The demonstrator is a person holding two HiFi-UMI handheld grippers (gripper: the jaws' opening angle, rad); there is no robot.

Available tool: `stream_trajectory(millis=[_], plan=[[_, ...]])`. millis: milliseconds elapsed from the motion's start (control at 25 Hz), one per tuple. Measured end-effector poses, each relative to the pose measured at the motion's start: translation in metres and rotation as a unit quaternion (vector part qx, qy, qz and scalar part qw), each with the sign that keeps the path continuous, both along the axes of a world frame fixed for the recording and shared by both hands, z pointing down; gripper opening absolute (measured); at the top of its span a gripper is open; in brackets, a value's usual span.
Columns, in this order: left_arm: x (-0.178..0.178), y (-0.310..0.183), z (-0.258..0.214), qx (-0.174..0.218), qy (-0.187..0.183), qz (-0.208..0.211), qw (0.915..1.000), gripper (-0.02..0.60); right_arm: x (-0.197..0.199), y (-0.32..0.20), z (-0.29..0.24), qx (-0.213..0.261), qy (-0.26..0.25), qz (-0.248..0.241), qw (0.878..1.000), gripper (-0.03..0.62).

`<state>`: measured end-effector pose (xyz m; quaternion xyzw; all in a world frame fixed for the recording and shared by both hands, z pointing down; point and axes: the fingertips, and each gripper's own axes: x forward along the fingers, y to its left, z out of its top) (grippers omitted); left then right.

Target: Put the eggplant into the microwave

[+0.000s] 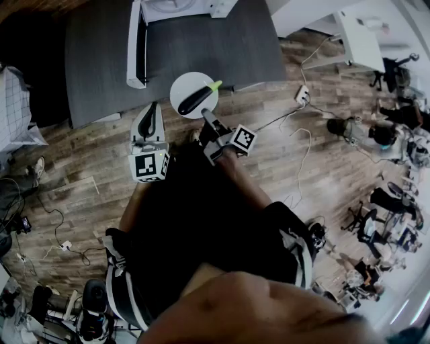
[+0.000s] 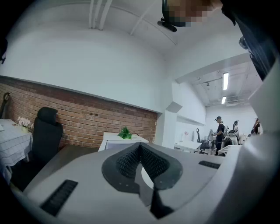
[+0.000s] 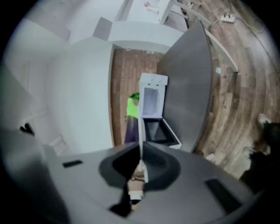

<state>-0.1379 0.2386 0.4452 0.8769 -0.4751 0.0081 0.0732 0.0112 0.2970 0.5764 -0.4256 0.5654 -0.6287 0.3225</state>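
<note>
In the head view we saw the right gripper [image 1: 207, 115] pinching the rim of a white plate [image 1: 183, 86] that carried the eggplant [image 1: 195, 99], near the edge of the grey surface [image 1: 215, 47]. The microwave [image 1: 171, 8] stood beyond with its door [image 1: 136, 47] open. In the left gripper view, the left gripper [image 2: 140, 146] was pressed together on nothing. The right gripper view showed the jaws clamped on the plate edge with the open microwave ahead. We judged pickup done, with insertion left to do.
</note>
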Motion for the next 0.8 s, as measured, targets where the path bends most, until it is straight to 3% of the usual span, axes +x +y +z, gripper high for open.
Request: stream_trajectory(millis=[480,800], plan=[[0.002,0.001,0.003,0.005,-0.001,0.002,1.0,0.035,0.002,-0.001,0.006,0.0,-0.016,0.005,1.0,0.041],[0.023,0.006,-0.002,0.008,-0.006,-0.006,0.9999,0.035,0.021,-0.002,0.011,-0.002,-0.018,-0.007,1.0,0.04]])
